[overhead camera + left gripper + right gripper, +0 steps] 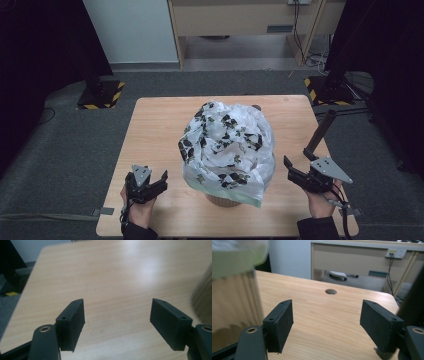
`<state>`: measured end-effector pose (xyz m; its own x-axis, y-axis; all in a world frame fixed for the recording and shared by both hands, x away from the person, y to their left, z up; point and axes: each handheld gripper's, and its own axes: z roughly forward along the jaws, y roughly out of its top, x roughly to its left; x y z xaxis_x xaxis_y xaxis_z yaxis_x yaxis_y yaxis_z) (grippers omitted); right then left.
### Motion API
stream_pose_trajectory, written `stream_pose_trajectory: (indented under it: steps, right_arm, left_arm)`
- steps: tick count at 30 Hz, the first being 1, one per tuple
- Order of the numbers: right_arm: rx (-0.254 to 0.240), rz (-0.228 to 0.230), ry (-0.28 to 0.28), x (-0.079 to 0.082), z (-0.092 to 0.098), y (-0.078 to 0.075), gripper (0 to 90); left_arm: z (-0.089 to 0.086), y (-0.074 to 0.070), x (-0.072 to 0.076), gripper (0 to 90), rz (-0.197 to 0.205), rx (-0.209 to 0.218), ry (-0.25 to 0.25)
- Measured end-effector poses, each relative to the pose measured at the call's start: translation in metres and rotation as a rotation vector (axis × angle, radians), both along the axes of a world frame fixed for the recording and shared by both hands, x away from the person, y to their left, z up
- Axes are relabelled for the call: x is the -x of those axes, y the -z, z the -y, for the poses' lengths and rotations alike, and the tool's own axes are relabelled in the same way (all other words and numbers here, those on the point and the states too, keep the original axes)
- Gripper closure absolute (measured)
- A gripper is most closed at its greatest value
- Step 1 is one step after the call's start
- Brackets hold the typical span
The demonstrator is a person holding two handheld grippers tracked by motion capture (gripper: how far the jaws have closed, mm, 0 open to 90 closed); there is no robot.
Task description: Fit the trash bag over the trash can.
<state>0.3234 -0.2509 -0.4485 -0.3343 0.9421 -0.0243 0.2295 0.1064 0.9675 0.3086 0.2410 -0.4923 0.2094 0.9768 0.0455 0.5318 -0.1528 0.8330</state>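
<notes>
One crinkled patterned plastic bag (227, 145)

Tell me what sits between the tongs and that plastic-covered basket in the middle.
Nothing visible does. Bare table lies between the left tongs and the basket under the plastic bag, and between the right tongs and it. Both tongs are open.

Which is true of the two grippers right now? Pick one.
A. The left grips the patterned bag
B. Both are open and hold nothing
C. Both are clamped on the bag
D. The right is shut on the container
B: the left gripper and the right gripper sit with jaws spread either side of the plastic bag, touching nothing.
</notes>
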Motion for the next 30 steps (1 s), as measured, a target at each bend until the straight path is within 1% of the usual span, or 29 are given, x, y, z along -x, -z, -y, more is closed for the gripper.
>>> stream_pose_trajectory:
  steps: [2,3,5,6,8,10,11,13,16,19,21,25,26,30]
  right_arm:
    - [0.005,-0.013,0.013,-0.002,0.005,0.005,26.4]
    - [0.004,-0.017,0.023,-0.004,0.008,0.007,26.5]
    - [0.004,-0.029,0.042,-0.006,0.013,0.011,26.8]
    - [-0.002,-0.034,0.051,-0.007,0.015,0.013,27.0]
    - [0.0,-0.034,0.069,-0.009,0.02,0.015,27.5]
    - [-0.006,-0.035,0.085,-0.01,0.024,0.016,27.9]
    - [-0.007,-0.035,0.094,-0.01,0.026,0.016,27.9]
    - [-0.006,-0.027,0.111,-0.01,0.03,0.016,27.9]
    - [-0.017,-0.017,0.139,-0.011,0.037,0.015,27.9]
    - [-0.019,-0.009,0.165,-0.013,0.043,0.014,27.7]
    - [-0.029,-0.012,0.174,-0.014,0.046,0.013,27.7]
    - [-0.033,0.0,0.193,-0.016,0.048,0.009,28.5]
    - [-0.021,0.002,0.197,-0.017,0.048,0.007,29.2]
    - [-0.02,0.012,0.216,-0.024,0.048,0.003,31.5]
  left_arm:
    - [-0.002,0.008,-0.004,26.8,-0.041,-0.017,0.008]
    - [-0.003,0.011,-0.005,26.2,-0.052,-0.028,0.005]
    - [-0.004,0.016,-0.009,25.3,-0.065,-0.023,-0.004]
    - [-0.004,0.019,-0.01,24.5,-0.076,-0.036,-0.003]
    - [-0.002,0.026,-0.012,24.2,-0.098,-0.056,-0.001]
    - [-0.001,0.032,-0.013,24.0,-0.113,-0.072,0.002]
    - [-0.001,0.034,-0.013,24.0,-0.119,-0.088,0.003]
    - [-0.001,0.037,-0.012,24.0,-0.124,-0.1,0.005]
    - [-0.003,0.04,-0.012,23.8,-0.128,-0.094,0.001]
    - [-0.005,0.041,-0.013,23.2,-0.122,-0.082,0.003]
    - [-0.005,0.041,-0.013,22.9,-0.123,-0.086,0.006]
    - [-0.005,0.041,-0.014,21.8,-0.127,-0.08,0.005]
    - [-0.006,0.041,-0.014,21.6,-0.128,-0.078,0.004]
    - [-0.007,0.041,-0.015,21.5,-0.138,-0.065,0.008]
